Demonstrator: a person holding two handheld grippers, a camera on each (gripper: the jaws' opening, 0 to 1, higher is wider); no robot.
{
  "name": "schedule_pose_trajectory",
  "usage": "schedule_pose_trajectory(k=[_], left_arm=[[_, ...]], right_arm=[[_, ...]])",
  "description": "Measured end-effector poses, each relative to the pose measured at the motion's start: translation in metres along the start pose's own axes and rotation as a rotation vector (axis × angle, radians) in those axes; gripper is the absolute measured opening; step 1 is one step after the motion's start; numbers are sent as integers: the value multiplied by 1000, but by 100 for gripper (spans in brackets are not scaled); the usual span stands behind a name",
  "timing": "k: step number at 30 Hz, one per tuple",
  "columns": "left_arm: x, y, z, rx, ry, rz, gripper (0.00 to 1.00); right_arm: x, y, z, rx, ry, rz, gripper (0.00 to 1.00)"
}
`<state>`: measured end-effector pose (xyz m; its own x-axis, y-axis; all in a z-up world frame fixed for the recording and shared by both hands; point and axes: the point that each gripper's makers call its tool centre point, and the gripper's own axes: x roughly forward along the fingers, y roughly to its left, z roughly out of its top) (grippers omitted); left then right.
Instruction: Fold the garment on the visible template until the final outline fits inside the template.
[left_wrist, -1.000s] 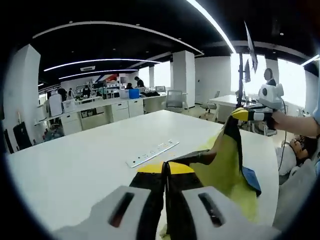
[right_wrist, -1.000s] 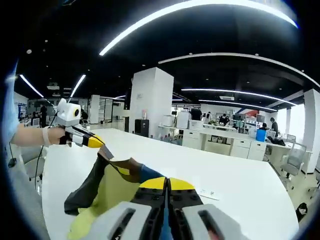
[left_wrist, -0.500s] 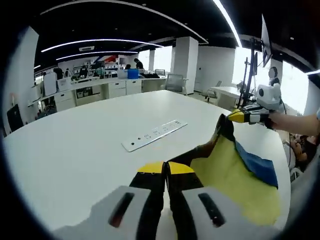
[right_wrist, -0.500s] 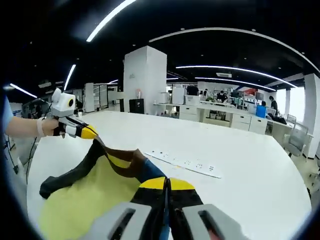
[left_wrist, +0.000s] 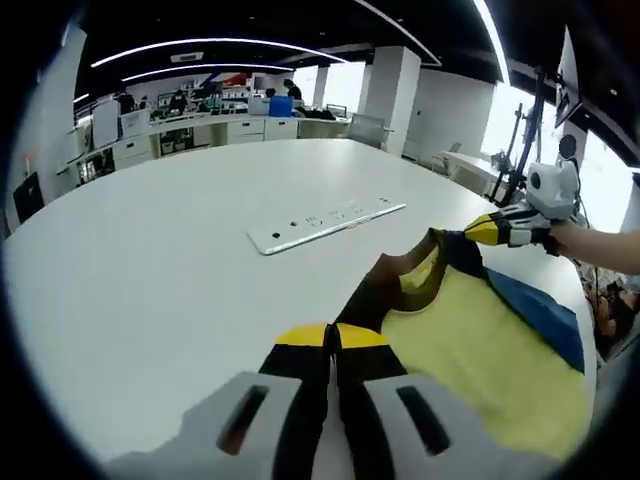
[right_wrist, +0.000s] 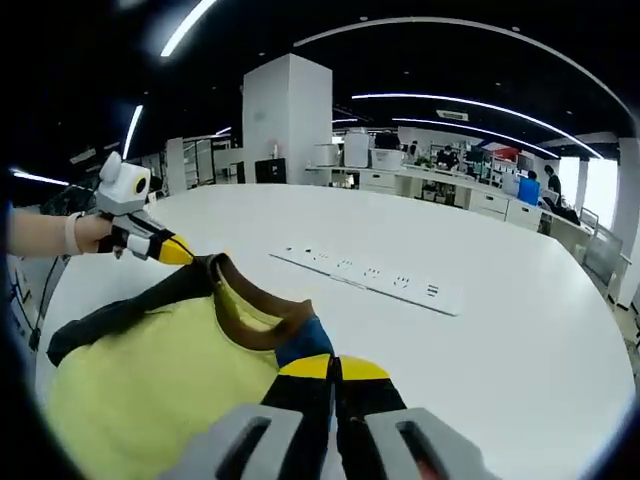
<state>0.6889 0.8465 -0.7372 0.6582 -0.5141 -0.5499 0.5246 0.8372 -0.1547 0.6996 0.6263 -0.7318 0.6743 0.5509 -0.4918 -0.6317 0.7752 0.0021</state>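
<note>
Soft yellow garment (left_wrist: 470, 350) lowered flat onto table (left_wrist: 150, 290); both jaws pinching its shoulders.

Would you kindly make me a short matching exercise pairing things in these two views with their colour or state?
Things:
1. garment body
2. collar
3. power strip
4. left claw

Descriptions:
A. brown
B. white, lying flat on the table
C. yellow
D. shut on the garment's shoulder

Pairs: 1-C, 2-A, 3-B, 4-D
</note>
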Motion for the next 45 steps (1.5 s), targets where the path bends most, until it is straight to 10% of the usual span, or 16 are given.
schedule_pose_trajectory(k=[27,45], left_arm=[[-1,1,-8,92,51,56,11],[-31,-31,-4,194,48,-49,74]], right_arm=[[25,-13,-18,99,47,43,0],[-12,37,-10,-29,54,213,75]])
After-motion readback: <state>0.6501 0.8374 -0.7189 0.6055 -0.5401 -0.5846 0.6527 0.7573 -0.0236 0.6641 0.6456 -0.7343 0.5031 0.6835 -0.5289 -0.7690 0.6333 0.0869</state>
